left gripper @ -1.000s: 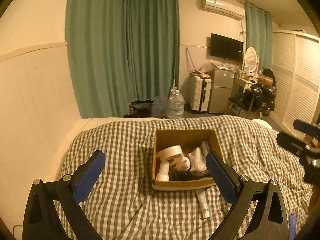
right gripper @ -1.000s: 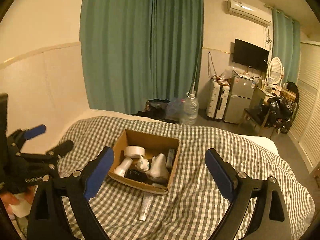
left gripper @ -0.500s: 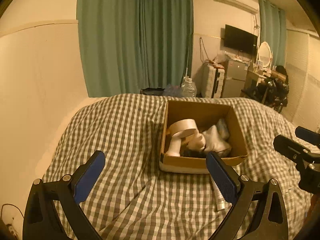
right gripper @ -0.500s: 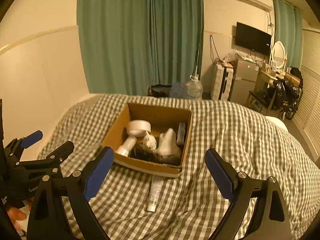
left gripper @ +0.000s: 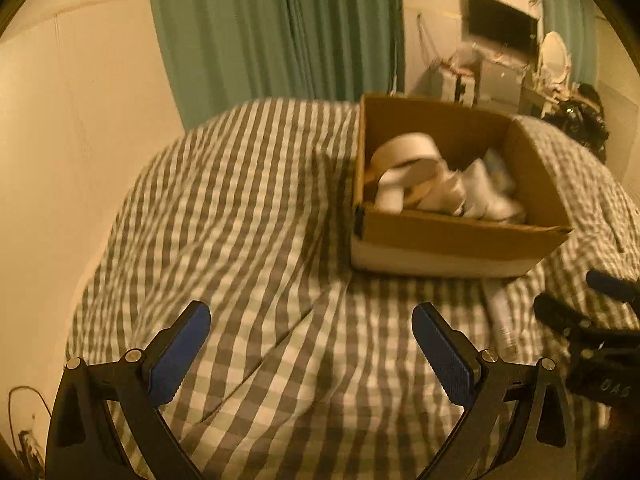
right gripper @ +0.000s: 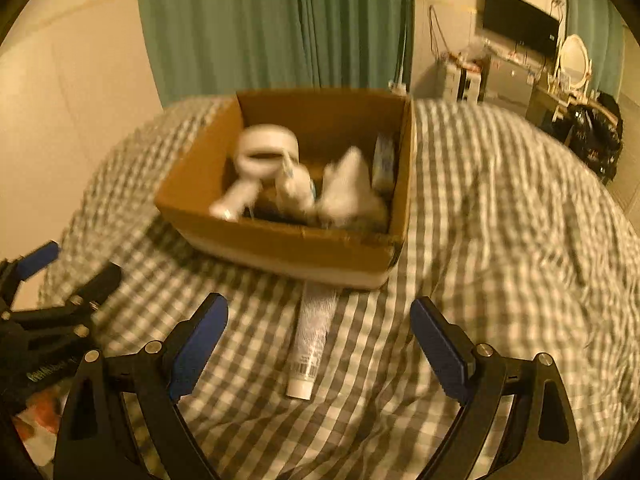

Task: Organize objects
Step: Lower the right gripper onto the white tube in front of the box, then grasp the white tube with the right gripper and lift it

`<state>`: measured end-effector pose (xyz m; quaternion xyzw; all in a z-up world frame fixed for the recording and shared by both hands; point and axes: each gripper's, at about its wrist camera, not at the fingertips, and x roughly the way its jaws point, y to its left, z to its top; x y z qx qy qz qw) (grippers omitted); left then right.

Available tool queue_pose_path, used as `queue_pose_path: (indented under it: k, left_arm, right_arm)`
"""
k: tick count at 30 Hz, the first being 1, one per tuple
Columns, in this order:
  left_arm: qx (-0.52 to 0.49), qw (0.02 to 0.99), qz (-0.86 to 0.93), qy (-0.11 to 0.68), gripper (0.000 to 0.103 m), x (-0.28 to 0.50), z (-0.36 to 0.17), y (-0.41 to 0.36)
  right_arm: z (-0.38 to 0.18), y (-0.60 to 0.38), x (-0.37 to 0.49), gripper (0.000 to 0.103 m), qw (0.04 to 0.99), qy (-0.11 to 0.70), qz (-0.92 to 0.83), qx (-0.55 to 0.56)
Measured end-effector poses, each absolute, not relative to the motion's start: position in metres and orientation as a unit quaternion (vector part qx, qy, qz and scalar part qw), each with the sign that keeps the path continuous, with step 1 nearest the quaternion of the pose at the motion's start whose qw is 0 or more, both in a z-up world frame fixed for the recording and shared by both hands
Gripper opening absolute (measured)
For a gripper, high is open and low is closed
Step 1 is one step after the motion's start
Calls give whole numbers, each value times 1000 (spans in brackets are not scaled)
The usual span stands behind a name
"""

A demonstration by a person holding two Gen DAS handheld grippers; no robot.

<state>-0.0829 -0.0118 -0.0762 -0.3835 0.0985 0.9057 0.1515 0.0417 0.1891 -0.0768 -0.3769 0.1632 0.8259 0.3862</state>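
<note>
A cardboard box [right gripper: 288, 246] sits on a checked bedspread [right gripper: 500, 220]; it also shows in the left wrist view [left gripper: 452, 240]. It holds a white tape roll [right gripper: 266, 148], a white bottle [right gripper: 236, 200] and other blurred white items. A white tube [right gripper: 312, 340] lies on the bedspread against the box's near side, between my right gripper's fingers and ahead of them. My right gripper [right gripper: 320, 340] is open and empty. My left gripper [left gripper: 310, 344] is open and empty over the bedspread, left of the box.
Green curtains [right gripper: 280, 24] hang behind the bed. A cream wall [left gripper: 60, 140] runs along the left. A TV [right gripper: 520, 24], a mirror [right gripper: 574, 58] and cluttered furniture stand at the back right. The left gripper appears at the right wrist view's left edge [right gripper: 44, 304].
Both grippers have moved forward and down toward the bed. The box and the tube look larger and nearer. Both stay open.
</note>
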Motion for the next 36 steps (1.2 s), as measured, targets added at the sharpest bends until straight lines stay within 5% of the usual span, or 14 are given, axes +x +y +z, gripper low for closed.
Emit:
queue_pose_path:
  k: [2,15,36]
  left_arm:
    - [-396,152,900,95,103,-88,-81,-12]
    - [-438,159,878,112,103,-91,-106,-5]
    - [-414,189,886,86,103,-44,-76,-17]
  right_arm:
    - [-95,196,38,89,376,179,819,-395]
    - [-166,221,10,27,326,221,777,-491]
    - [-103,145,61,25,321,182,824,-430]
